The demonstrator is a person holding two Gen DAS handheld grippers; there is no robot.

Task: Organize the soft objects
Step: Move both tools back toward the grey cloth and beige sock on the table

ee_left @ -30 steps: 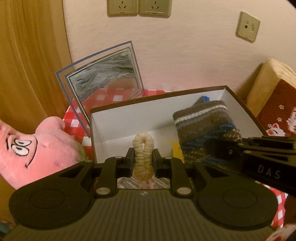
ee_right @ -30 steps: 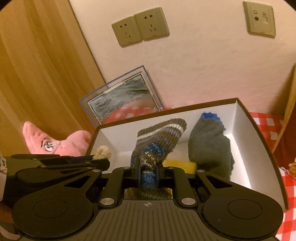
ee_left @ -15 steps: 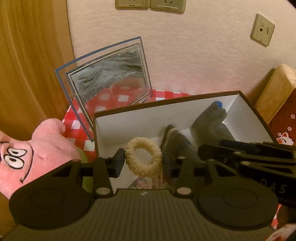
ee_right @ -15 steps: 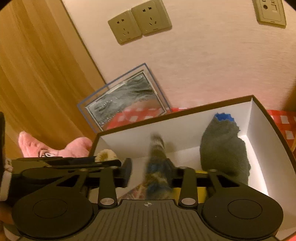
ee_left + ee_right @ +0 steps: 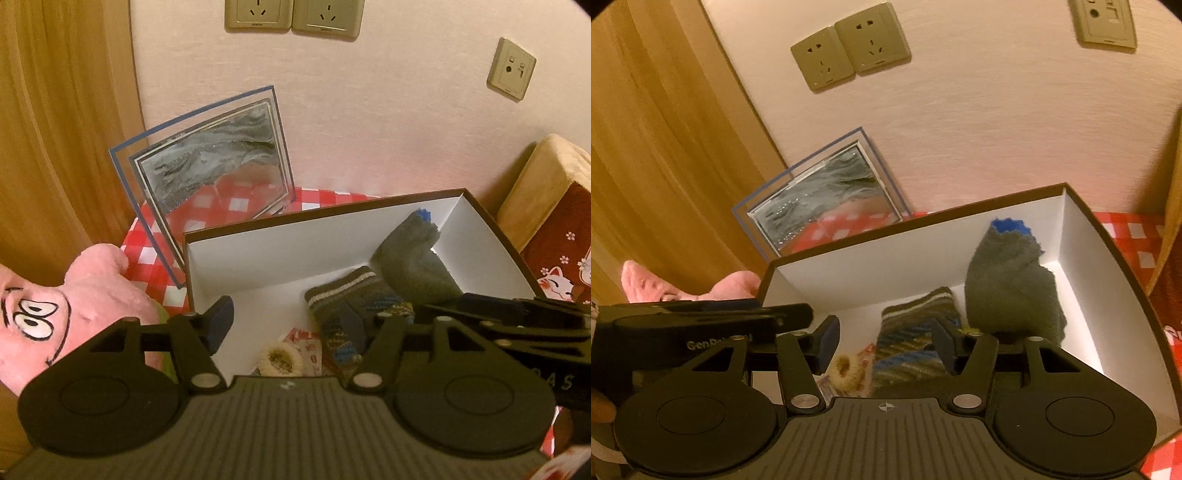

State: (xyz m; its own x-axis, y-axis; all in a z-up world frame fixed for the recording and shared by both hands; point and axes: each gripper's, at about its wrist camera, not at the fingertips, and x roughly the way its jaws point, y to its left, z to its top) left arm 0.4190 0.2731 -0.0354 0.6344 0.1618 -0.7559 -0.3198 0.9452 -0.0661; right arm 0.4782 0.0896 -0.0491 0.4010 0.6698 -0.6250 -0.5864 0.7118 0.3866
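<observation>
- A pink plush toy (image 5: 74, 317) lies at the far left, outside the box, on the red-checked tabletop (image 5: 236, 201).
- A framed picture (image 5: 210, 158) leans against the wall behind it.
- The left claw (image 5: 306, 317) hangs over the white box (image 5: 258, 254), jaws opening, gripping nothing; the cream scrunchie (image 5: 277, 361) lies loose on the box floor below.
- The right claw (image 5: 884, 341) is likewise opening and released, above the striped knit sock (image 5: 912, 332) on the box floor.
- A grey sock (image 5: 1008, 284) leans in the box's right end.
</observation>
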